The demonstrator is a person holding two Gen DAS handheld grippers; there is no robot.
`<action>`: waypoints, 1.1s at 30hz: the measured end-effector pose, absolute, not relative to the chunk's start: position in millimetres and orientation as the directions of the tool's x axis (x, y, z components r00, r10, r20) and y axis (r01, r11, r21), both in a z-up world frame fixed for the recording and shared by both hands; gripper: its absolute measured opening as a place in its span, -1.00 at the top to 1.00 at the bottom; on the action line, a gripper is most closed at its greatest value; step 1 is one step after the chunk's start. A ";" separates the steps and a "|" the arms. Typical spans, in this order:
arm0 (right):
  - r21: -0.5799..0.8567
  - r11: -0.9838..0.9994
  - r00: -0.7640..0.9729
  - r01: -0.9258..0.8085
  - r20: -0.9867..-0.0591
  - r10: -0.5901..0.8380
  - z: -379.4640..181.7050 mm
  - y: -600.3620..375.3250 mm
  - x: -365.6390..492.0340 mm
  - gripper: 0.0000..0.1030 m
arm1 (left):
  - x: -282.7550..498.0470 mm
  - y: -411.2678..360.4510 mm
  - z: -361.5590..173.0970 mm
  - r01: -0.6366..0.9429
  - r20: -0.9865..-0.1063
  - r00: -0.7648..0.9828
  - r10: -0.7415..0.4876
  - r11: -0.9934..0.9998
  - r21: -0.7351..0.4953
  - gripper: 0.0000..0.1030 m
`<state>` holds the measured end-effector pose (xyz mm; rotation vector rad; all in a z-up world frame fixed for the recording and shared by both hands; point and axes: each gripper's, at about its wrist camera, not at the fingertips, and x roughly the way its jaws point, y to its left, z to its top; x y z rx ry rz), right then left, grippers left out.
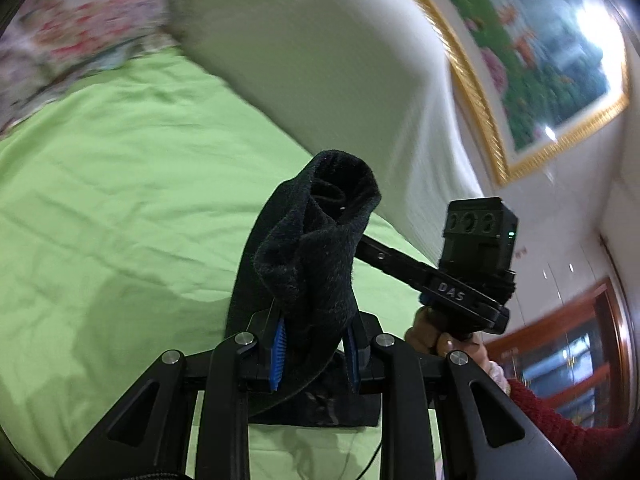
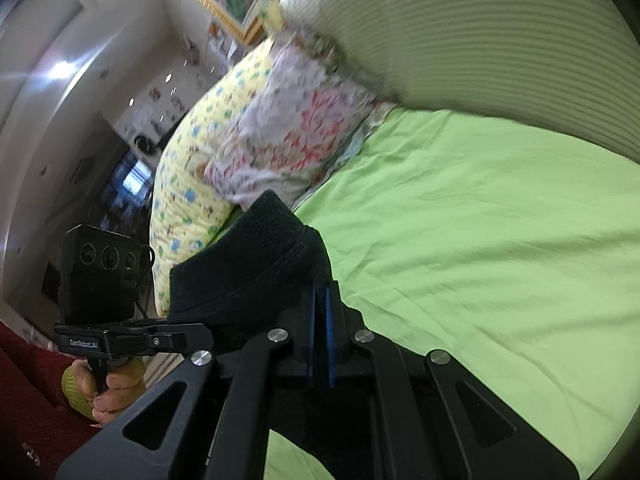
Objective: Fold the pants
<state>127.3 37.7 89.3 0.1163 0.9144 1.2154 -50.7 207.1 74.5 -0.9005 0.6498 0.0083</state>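
Black fleecy fabric fills both grips: the pair of black knit pants (image 1: 316,248) is pinched by the left tongs (image 1: 316,350), blue pads pressed against a bunched roll of cloth that stands up ahead of the fingers and opens into a tube at its top, probably a leg opening or the waistband; which one cannot be told. The right tongs (image 2: 321,336) are pressed nearly together on a thin edge of the same pants (image 2: 248,264), with a ribbed band arching away to their left.

Both grips sit at an edge of the garment, not its middle. Judgement: this lets the cloth hang between the two tools so it can be spread or doubled over; the rest of the pants drops below both cameras and is hidden.

Each view shows the other handheld device beside it, right one (image 1: 472,264) and left one (image 2: 104,280), so the tongs are near each other, garment lifted off the bed.

Beyond the tongs lies the light green bed sheet (image 1: 120,184), wrinkled. Farther out: a floral pillow (image 2: 296,136) and a yellow printed pillow (image 2: 192,152) against a cream ribbed headboard (image 2: 480,36). A gold-framed picture (image 1: 540,48) hangs above.

Stage, judged: early, garment raised, fold not yet laid down.
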 end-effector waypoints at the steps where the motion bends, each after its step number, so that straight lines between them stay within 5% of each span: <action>1: 0.540 0.396 0.064 -0.742 -0.531 0.845 90.0 25.7 126.7 0.90 | -45.1 198.8 77.8 -0.251 -0.525 0.805 -0.275 0.645 -0.722 0.54; 13: 0.622 0.504 0.224 -0.599 -0.474 0.852 67.2 -96.5 107.9 0.90 | 13.8 88.6 84.2 -0.071 -0.561 0.686 -0.465 0.724 -0.686 0.54; 33: 0.705 0.586 0.329 -0.399 -0.487 0.809 6.1 -183.6 79.1 0.90 | 64.4 -37.1 33.7 0.039 -0.685 0.473 -0.555 0.789 -0.613 0.54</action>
